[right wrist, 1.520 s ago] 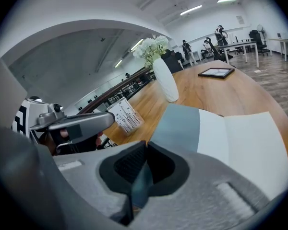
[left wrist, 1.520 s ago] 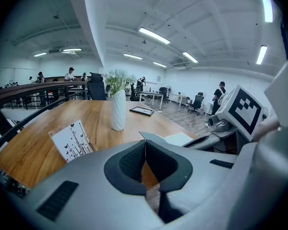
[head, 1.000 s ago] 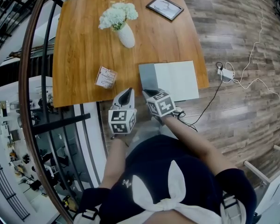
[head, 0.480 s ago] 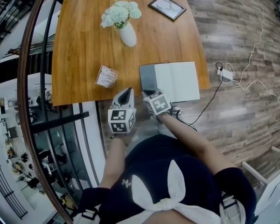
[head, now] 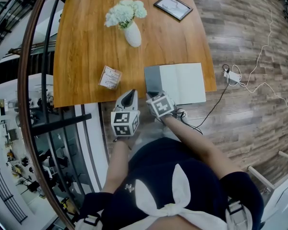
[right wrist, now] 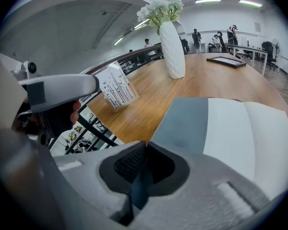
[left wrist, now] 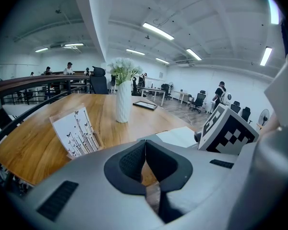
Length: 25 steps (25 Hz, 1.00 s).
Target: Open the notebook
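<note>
A: What goes missing at the right gripper (right wrist: 146,143)?
B: The near corner of the notebook (right wrist: 230,128) hides beneath its jaws; right of them its edge leaves the frame.
A: And past the left gripper (left wrist: 145,143)?
B: People (left wrist: 221,94) far beyond its jaws, too small to make out.

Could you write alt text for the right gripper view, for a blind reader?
The right gripper, jaws together, points at the near corner of a grey-and-white notebook on a wooden table. Farther back stand a white vase of flowers and a printed card.
</note>
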Each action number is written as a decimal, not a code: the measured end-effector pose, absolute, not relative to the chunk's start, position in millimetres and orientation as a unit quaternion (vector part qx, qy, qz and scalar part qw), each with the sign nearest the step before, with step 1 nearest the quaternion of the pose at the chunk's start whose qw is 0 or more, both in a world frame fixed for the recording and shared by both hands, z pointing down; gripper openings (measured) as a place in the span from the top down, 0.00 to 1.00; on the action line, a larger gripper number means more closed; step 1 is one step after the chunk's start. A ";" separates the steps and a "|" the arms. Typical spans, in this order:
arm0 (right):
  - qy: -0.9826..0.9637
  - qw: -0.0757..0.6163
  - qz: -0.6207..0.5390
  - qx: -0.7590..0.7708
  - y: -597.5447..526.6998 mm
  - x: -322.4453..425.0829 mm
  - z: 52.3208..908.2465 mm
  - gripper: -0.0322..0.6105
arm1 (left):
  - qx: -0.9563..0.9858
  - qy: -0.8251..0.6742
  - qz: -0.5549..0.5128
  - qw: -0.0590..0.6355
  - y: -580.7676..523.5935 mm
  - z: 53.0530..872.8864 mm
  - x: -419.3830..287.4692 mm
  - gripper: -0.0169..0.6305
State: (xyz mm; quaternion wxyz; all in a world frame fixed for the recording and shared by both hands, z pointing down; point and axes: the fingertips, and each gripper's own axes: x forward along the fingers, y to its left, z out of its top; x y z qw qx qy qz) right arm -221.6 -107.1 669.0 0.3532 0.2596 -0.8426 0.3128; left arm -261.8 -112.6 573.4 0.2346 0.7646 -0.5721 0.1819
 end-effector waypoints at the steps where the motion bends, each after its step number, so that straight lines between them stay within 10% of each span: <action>1: -0.845 0.350 0.311 0.258 -107.0 -221.4 667.6 0.93 | 0.764 -0.572 0.182 0.234 -112.4 572.9 -261.4 0.94; 13: -0.873 0.226 0.296 0.314 -139.3 -178.6 605.2 0.82 | 0.766 -0.575 0.166 0.235 -112.6 564.9 -257.2 0.94; 25: -0.898 0.156 0.207 0.355 -137.3 -115.0 529.0 0.95 | 0.785 -0.563 0.132 0.220 -118.0 530.1 -212.6 0.94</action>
